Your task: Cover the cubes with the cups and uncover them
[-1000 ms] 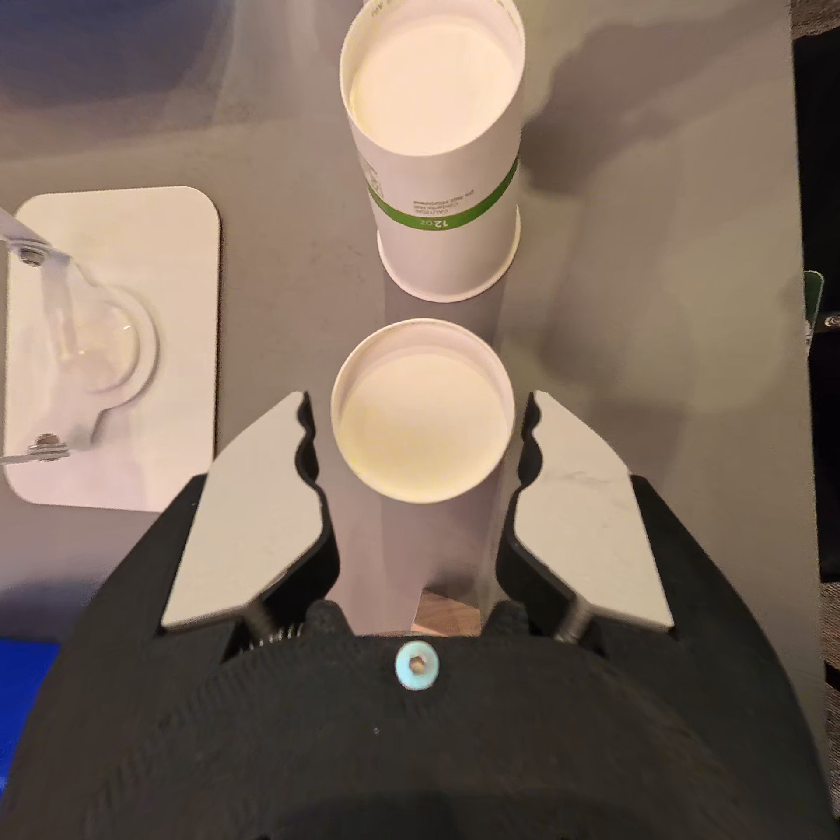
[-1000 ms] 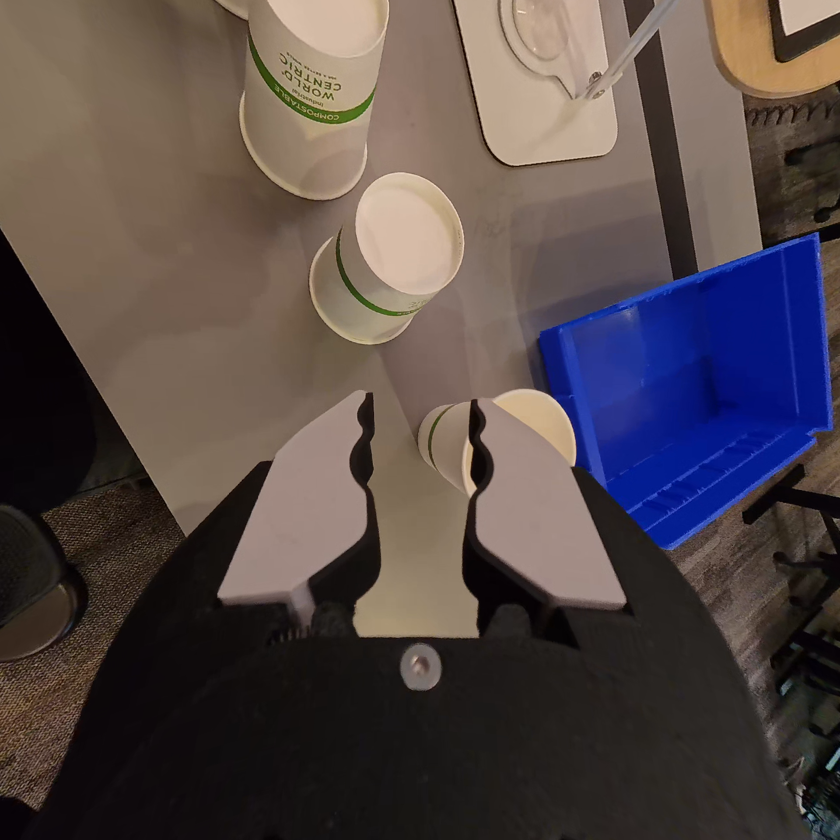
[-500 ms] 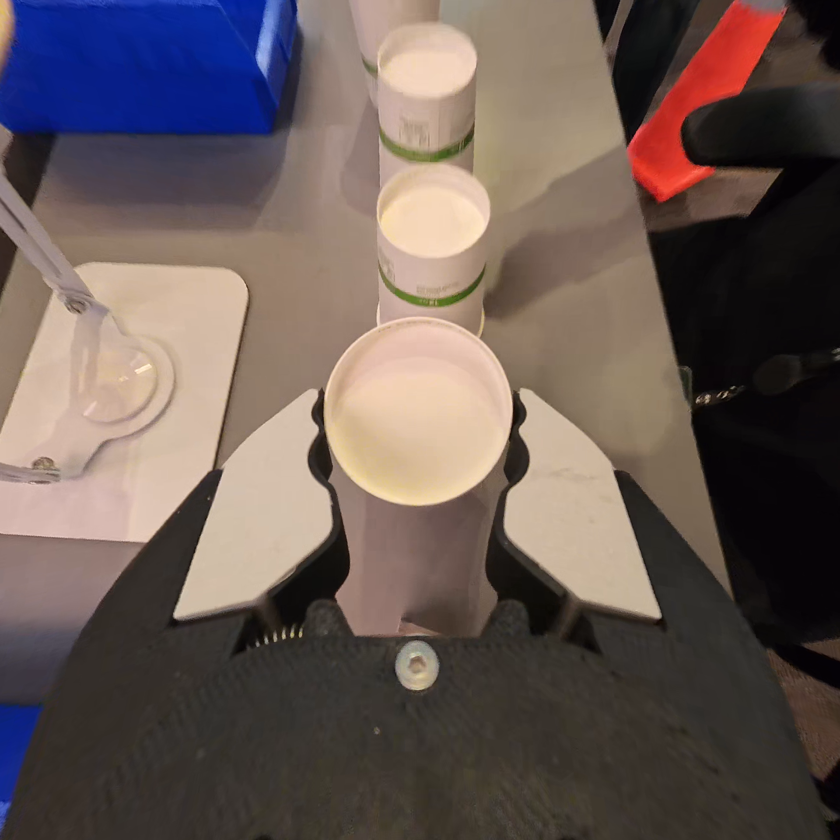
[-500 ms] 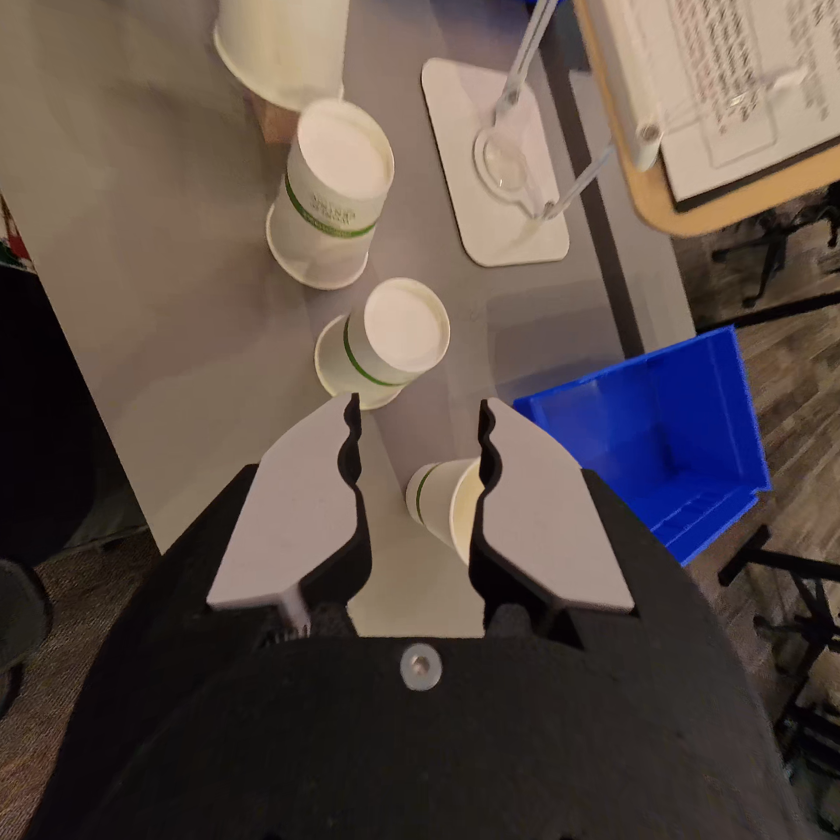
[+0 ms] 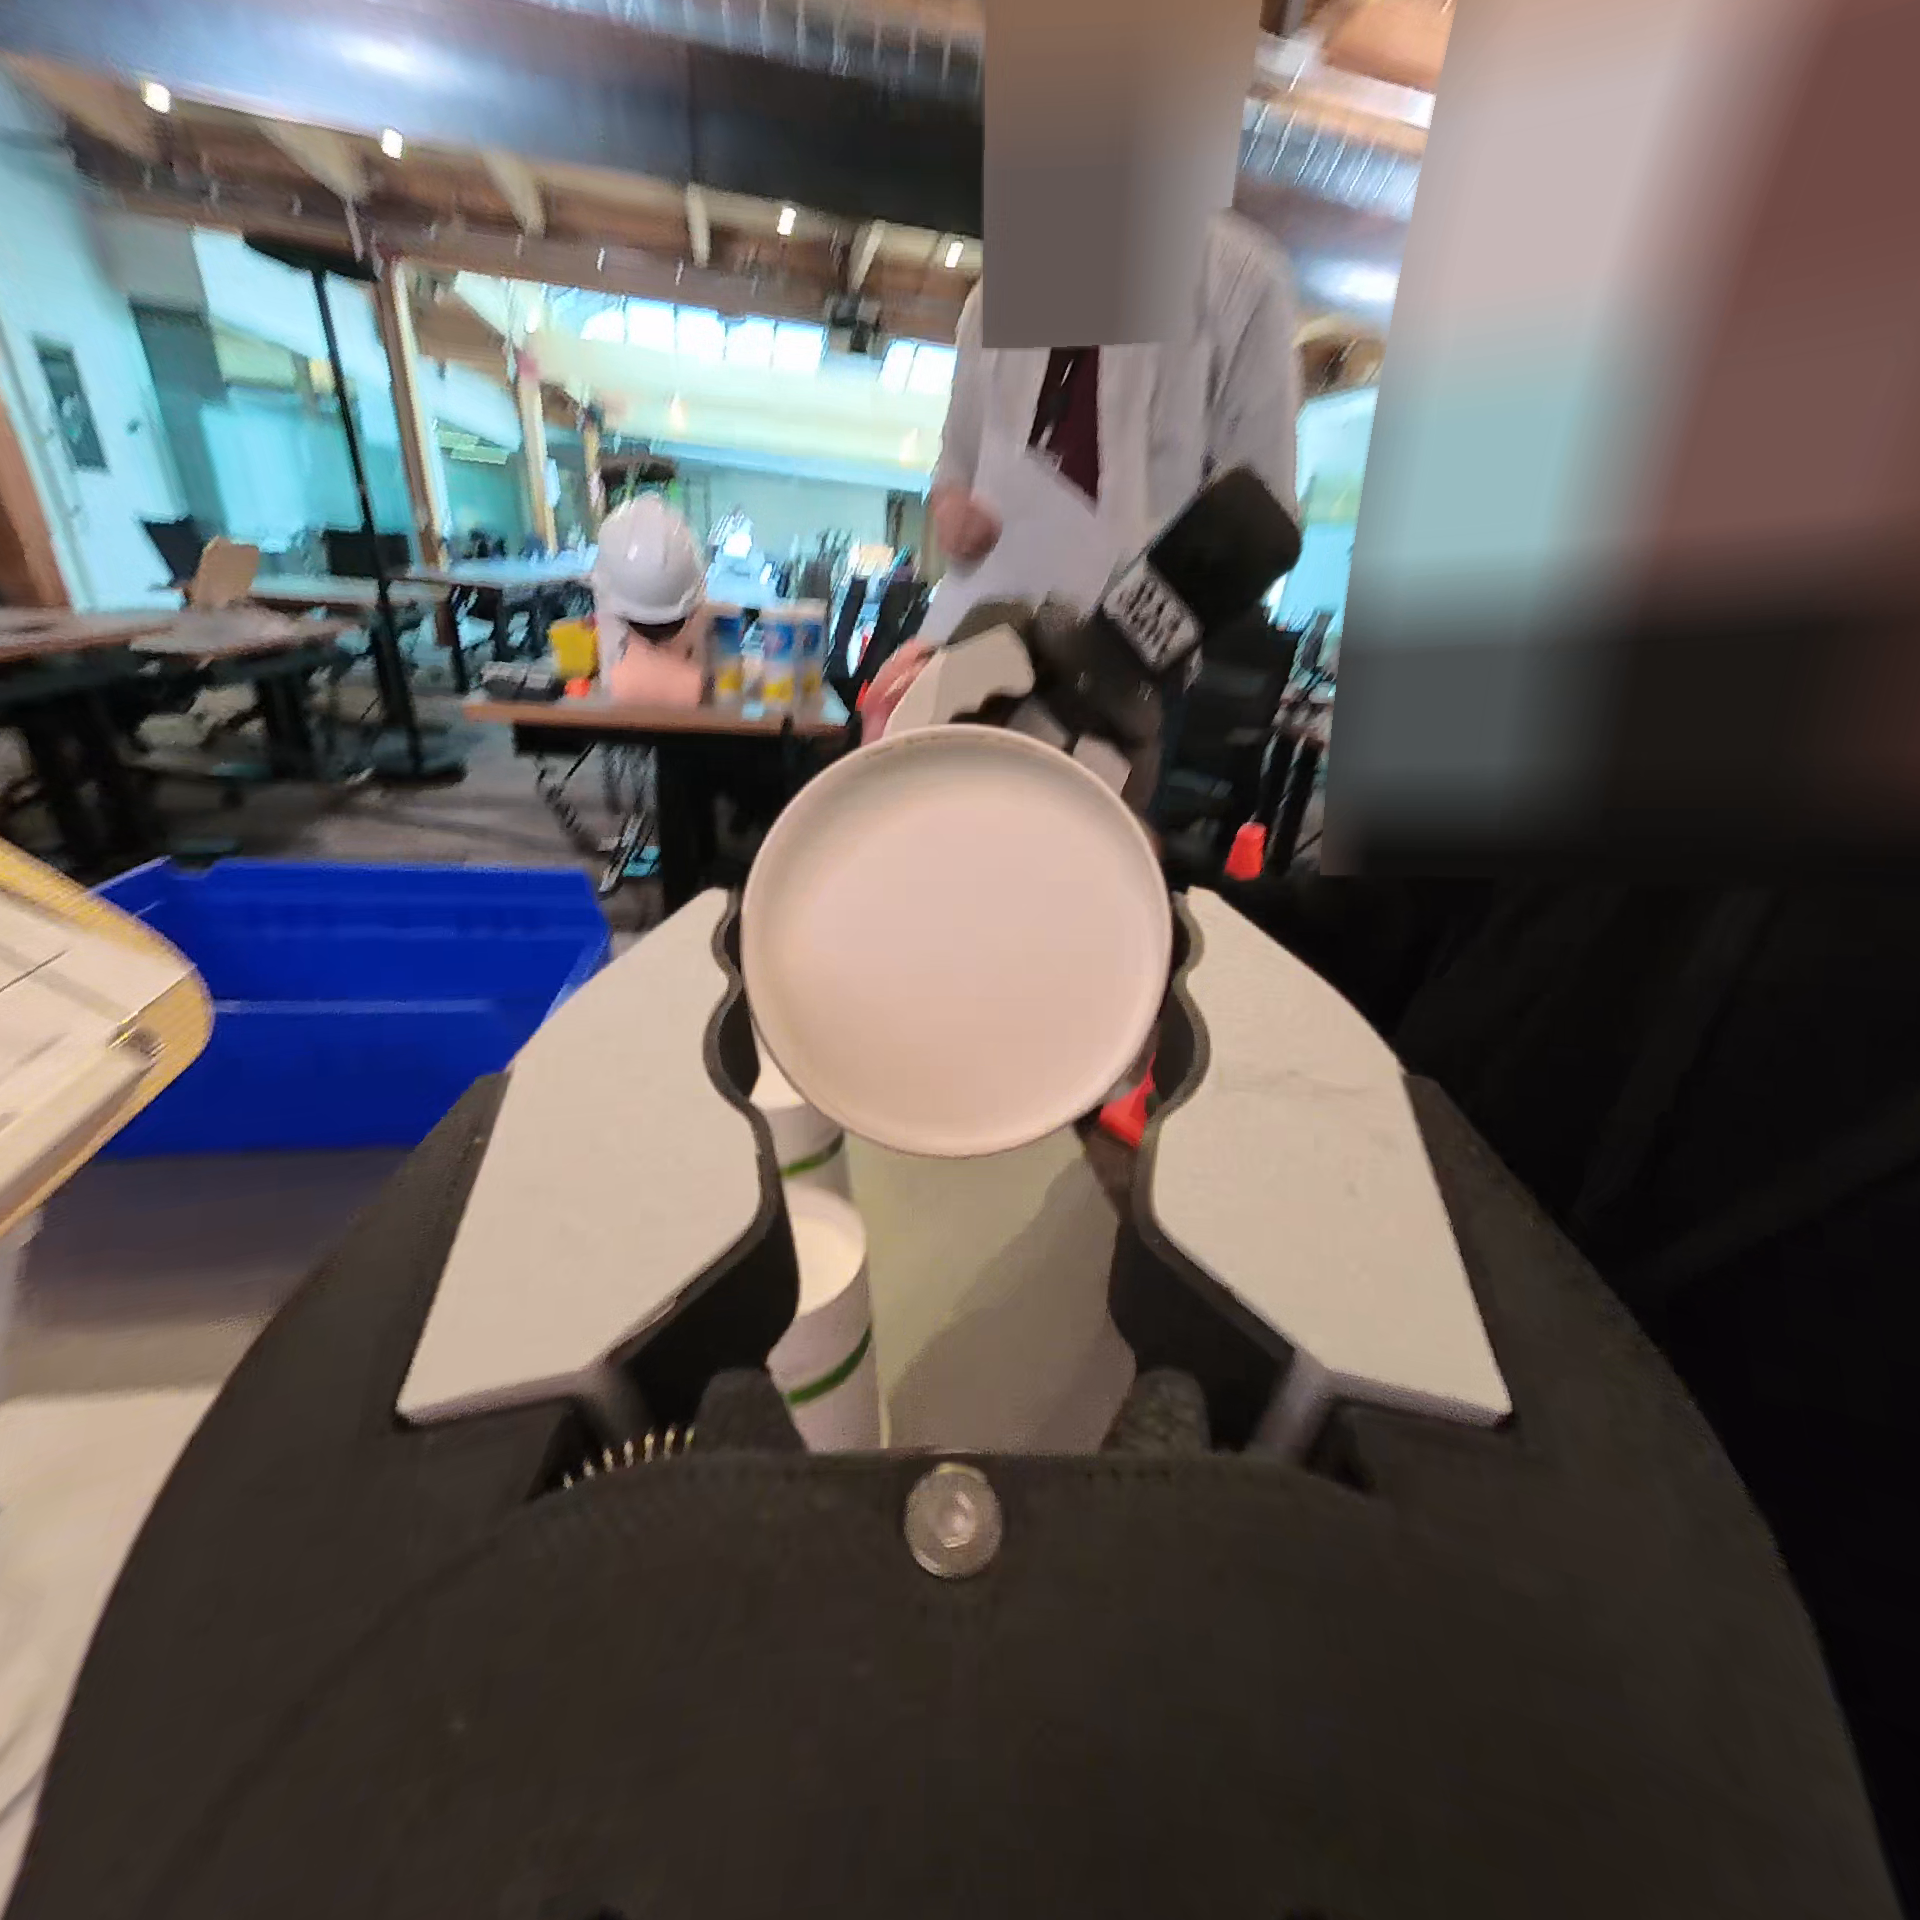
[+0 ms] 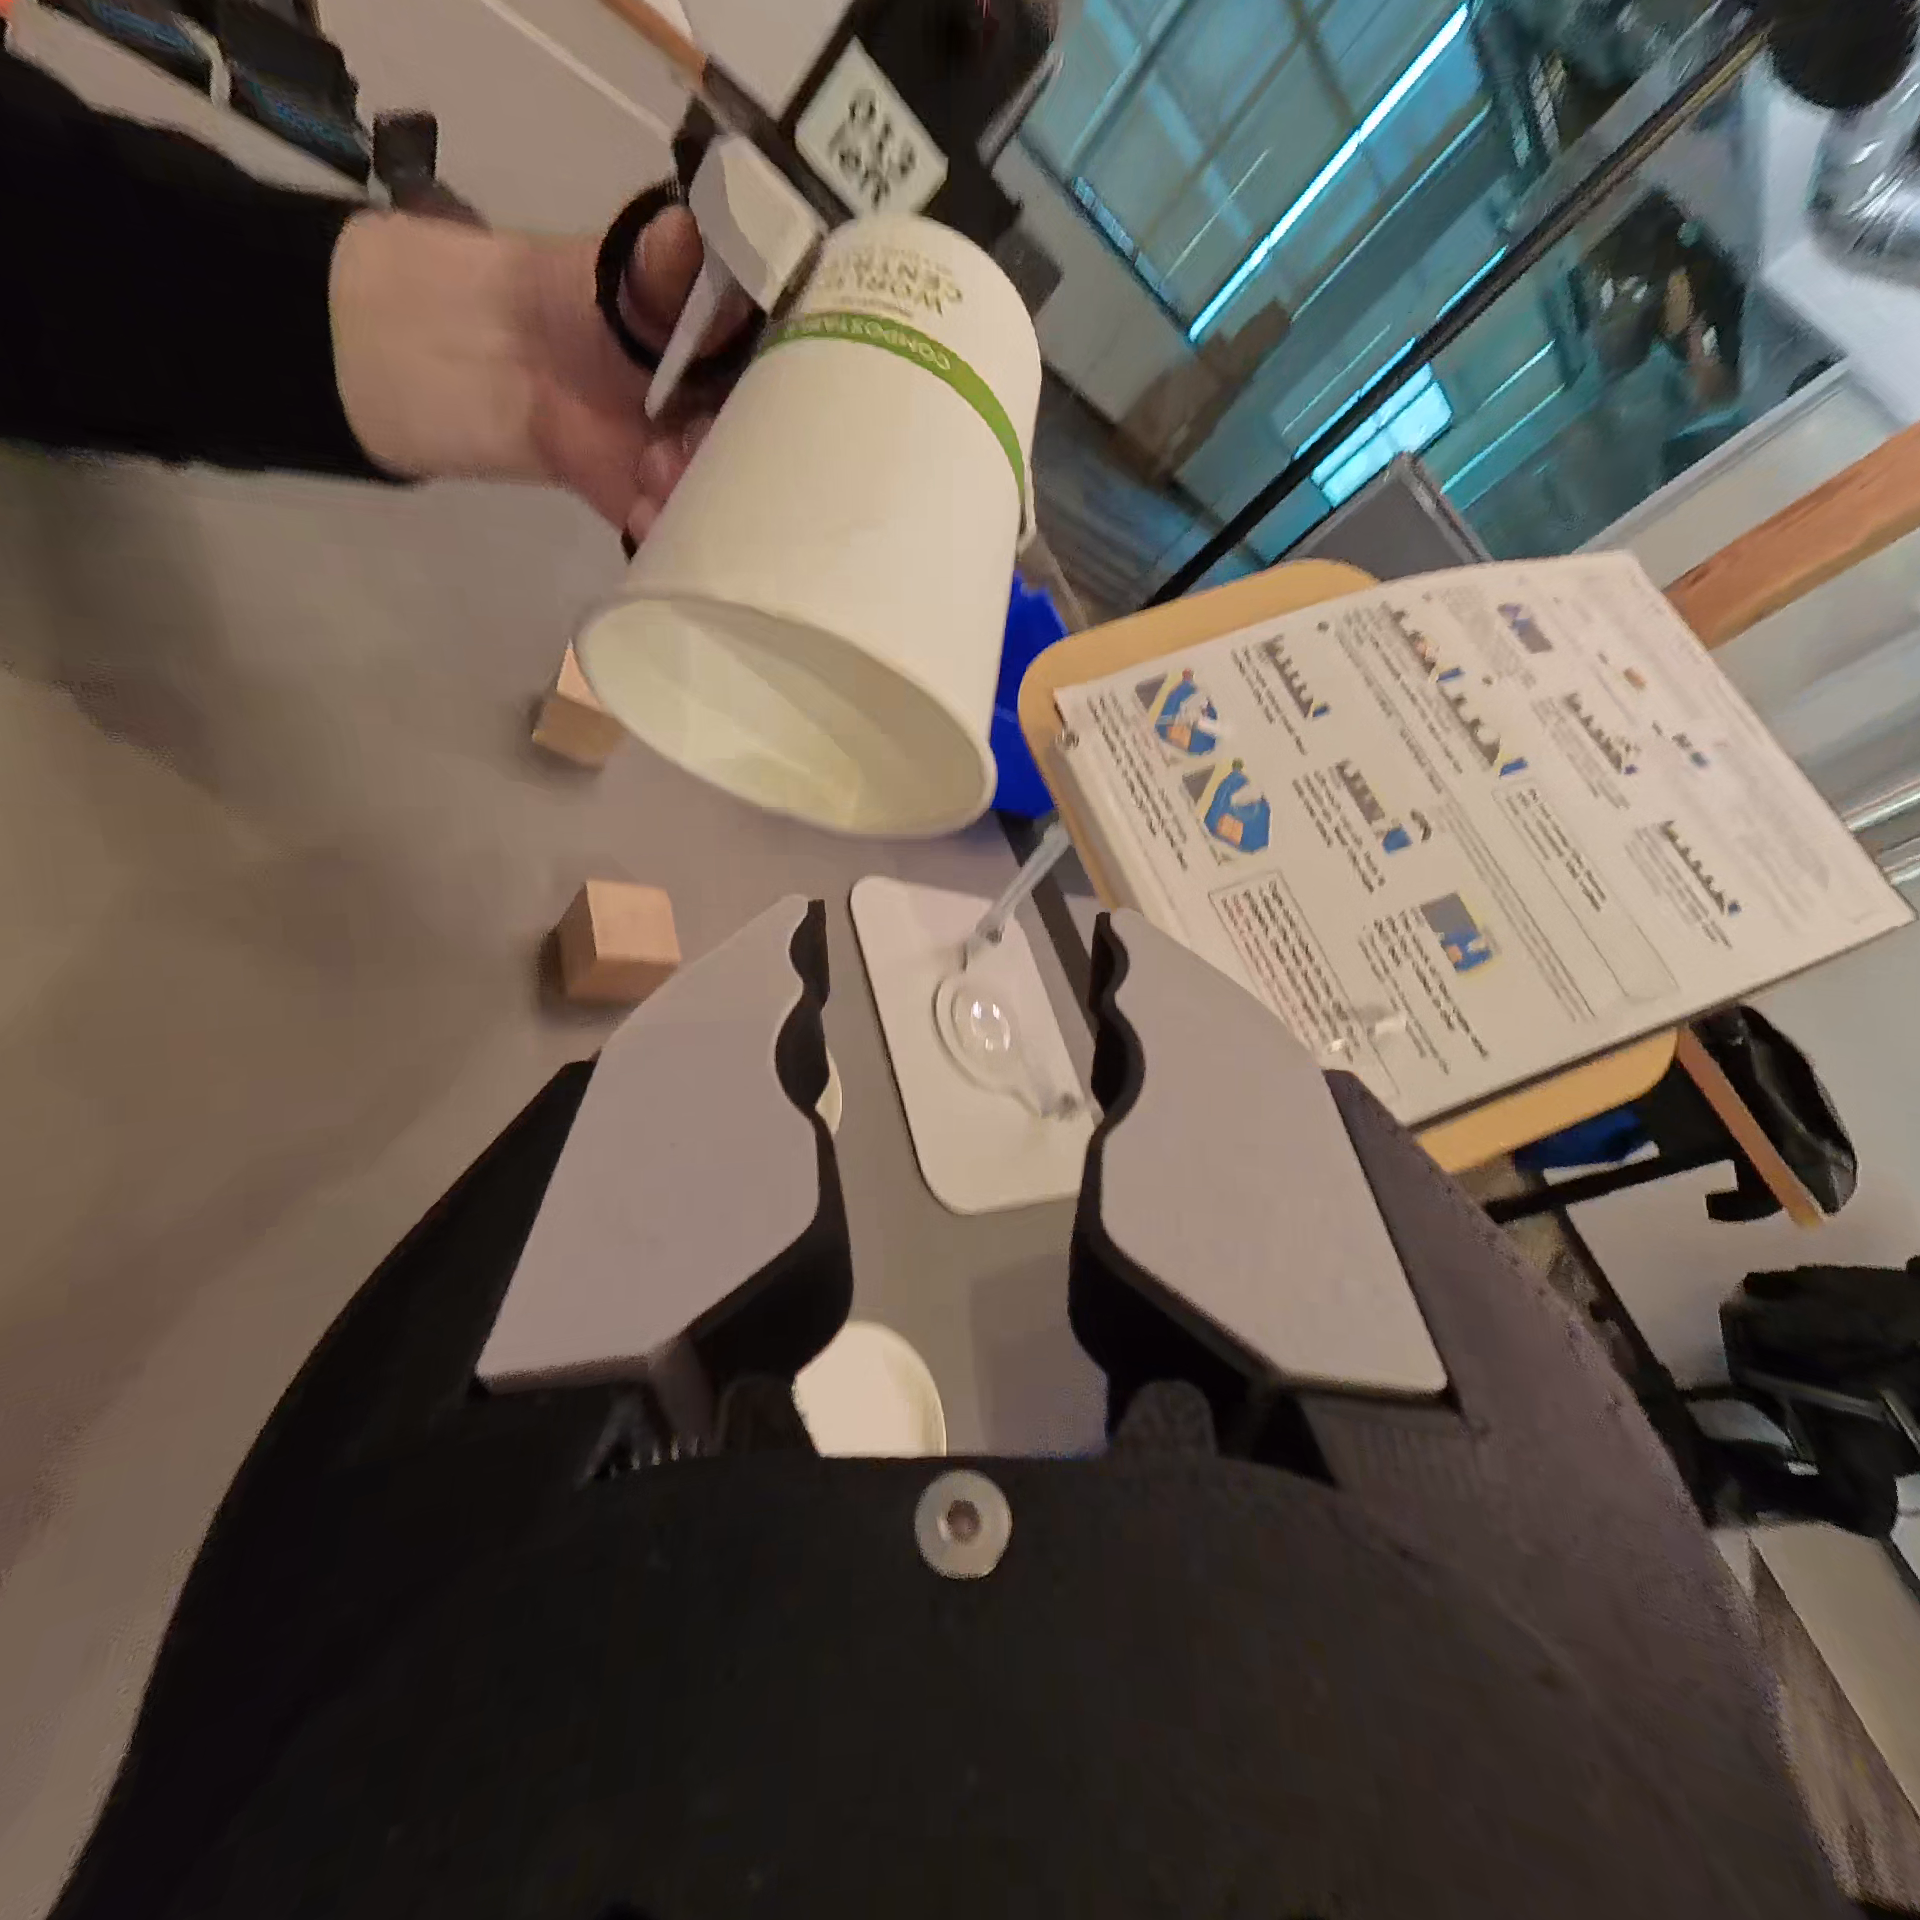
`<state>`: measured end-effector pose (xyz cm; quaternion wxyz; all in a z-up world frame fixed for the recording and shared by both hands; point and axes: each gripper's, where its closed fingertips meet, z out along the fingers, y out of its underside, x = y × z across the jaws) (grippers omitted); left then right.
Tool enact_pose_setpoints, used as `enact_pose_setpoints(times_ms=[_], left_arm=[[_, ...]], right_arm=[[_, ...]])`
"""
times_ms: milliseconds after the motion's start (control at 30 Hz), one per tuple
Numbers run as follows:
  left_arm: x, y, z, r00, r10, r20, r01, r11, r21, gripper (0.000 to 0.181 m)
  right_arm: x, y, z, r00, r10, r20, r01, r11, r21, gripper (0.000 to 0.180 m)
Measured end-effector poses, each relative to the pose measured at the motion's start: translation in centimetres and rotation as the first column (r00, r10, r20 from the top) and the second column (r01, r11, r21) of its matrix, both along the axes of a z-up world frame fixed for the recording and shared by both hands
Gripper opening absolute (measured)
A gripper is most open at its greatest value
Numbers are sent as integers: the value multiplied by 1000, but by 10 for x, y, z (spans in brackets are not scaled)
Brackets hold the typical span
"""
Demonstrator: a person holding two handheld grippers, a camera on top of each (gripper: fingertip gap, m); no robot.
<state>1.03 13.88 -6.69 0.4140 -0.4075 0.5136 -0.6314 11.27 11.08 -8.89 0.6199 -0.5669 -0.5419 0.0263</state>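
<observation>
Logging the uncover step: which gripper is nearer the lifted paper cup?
Left. The left gripper grips the cup; the right gripper is open and empty, clear of it.

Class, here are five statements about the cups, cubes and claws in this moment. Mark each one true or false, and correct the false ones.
1. The left claw grips a white paper cup. True.
2. That cup stands upside down on the grey table. False: it is lifted and tilted, with its open mouth facing down toward the table.
3. Two wooden cubes lie uncovered on the table. True.
4. The right claw holds a cube. False: it is open and empty.
5. The blue bin sits on top of the clipboard. False: they are apart; the clipboard rests tilted on a stand.
</observation>
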Motion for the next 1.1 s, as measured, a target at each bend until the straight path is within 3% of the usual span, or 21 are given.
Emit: enact_pose_setpoints(times_ms=[200,400,600,667,767,900,1100], left_arm=[[18,-13,-6,992,-109,68,117,984,-135,75],[26,-15,-12,982,-150,118,174,956,-236,75],[28,-15,-12,971,-185,153,225,925,-308,77],[25,-10,-8,973,-155,172,203,927,-314,88],[19,0,-5,979,-95,180,145,947,-288,89],[11,16,-10,990,19,143,9,981,-193,70],[4,31,-25,984,145,102,-142,989,-34,11]], right_arm=[[-27,6,12,994,29,-107,-14,990,138,39],[-35,4,15,989,62,-131,-35,980,198,5],[-29,5,21,988,31,-150,4,974,227,1],[-24,5,25,987,24,-159,13,974,225,0],[-3,9,36,988,-24,-153,55,978,202,0],[52,20,44,989,-138,-45,139,990,20,0],[148,32,30,933,-270,236,327,911,-252,0]])
